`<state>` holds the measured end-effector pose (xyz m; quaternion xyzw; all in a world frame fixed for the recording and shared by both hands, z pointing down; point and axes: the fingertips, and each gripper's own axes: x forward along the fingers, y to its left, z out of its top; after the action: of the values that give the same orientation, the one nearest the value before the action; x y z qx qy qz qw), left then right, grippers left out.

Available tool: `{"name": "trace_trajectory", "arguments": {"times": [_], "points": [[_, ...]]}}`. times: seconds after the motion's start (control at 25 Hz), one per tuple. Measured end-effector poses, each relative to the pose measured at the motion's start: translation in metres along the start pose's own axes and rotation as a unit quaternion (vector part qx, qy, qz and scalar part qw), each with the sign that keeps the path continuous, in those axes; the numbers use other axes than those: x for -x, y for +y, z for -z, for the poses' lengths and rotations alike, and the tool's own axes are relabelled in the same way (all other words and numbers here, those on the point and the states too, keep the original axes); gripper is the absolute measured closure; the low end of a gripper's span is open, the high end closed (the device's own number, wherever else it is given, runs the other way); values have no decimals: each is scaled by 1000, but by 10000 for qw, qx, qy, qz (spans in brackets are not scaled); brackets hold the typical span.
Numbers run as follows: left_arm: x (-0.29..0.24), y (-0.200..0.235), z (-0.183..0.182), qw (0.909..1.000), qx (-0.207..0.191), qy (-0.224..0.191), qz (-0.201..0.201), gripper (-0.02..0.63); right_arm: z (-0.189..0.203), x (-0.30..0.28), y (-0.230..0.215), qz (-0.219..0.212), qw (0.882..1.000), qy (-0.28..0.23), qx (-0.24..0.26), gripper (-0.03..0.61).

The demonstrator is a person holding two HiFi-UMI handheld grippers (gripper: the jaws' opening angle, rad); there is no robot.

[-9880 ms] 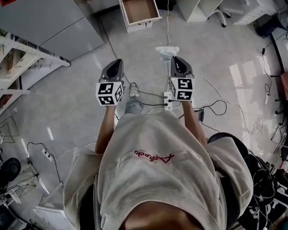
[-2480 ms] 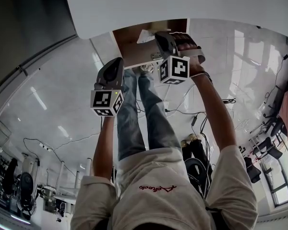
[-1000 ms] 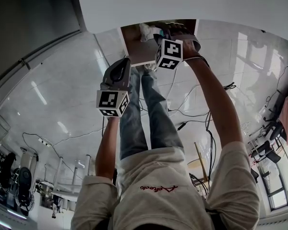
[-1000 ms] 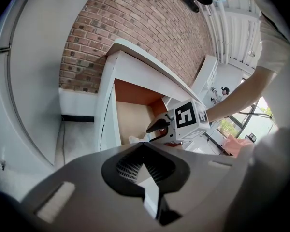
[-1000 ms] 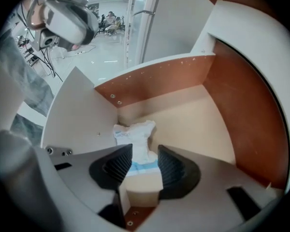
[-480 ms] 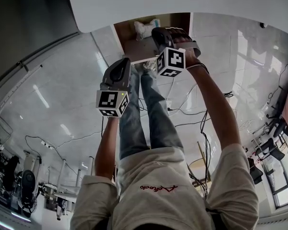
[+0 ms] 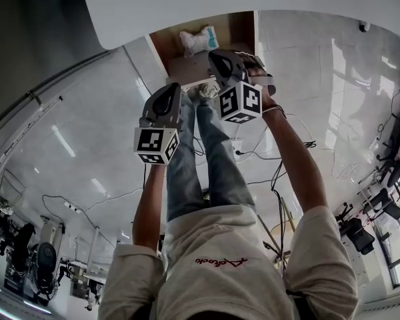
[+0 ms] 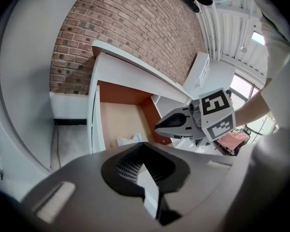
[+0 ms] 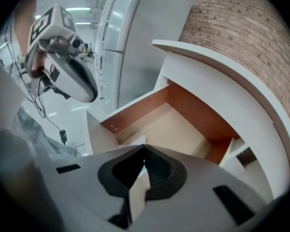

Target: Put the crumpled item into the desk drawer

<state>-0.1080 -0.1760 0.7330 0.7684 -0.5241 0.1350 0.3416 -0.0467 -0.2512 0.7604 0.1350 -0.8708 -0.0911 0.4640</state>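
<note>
at top centre, crumpled item [image 7: 199, 40] inside the open desk drawer [image 7: 165, 45]. probably light, soft, crushable; easiest pinched by a raised fold. right gripper [image 7: 215, 59] just closed on nothing; left gripper [image 7: 172, 89] closed, empty.

The drawer [image 7: 187, 67] stands pulled out from under the white desk [image 7: 267, 2], and its tan bottom is mostly bare. One crumpled white wad [image 7: 199, 40] with a bit of blue lies on that bottom, toward the desk end. Below, the glossy pale floor [image 7: 87, 132] carries loose black and white cables [image 7: 300, 143] and what may be a power strip [image 7: 238, 150].
</note>
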Motion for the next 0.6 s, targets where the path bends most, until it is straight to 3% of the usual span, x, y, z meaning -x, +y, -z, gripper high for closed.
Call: {"name": "trace_trajectory", "arguments": {"times": [0.24, 0.6], "points": [[-2, -10, -1, 9999, -133, 50, 88, 604, 9, 28, 7, 277, 9897, -236, -1388, 566], [-2, -21, 2, 9994, -244, 131, 185, 604, 29, 54, 29, 525, 9678, -342, -2439, 566]]}}
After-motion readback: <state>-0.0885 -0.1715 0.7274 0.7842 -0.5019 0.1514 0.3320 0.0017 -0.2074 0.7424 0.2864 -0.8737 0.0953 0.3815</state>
